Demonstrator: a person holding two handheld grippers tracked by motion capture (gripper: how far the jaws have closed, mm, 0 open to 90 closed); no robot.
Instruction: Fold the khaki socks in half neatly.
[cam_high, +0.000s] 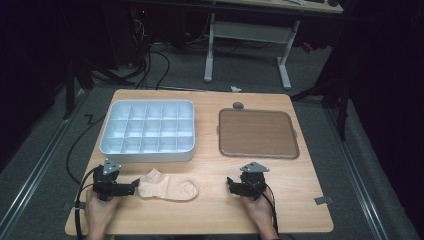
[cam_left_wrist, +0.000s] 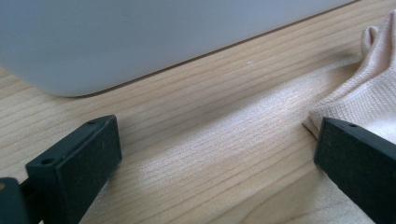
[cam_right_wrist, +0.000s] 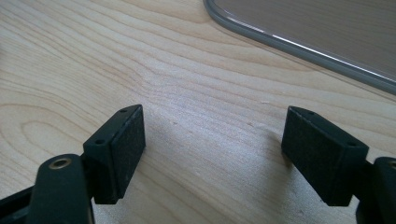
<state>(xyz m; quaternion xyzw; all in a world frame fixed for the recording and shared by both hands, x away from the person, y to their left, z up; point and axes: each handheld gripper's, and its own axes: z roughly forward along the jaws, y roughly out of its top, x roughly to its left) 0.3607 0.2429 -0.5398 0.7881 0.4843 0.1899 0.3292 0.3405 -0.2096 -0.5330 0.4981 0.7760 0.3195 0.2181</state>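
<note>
The left tongs (cam_high: 134, 187) are held low over the wooden surface (cam_high: 210, 205) with the jaws spread apart and nothing gripped, one jaw resting right at the cuff edge of the pale peach sock (cam_high: 168, 188). The sock is laid flat near the front edge of the surface, just in front of the white compartment tray (cam_high: 148, 131). The right tongs (cam_high: 231, 183) are likewise held with jaws apart over bare wood, in front of the brown tray (cam_high: 258, 133).
</note>
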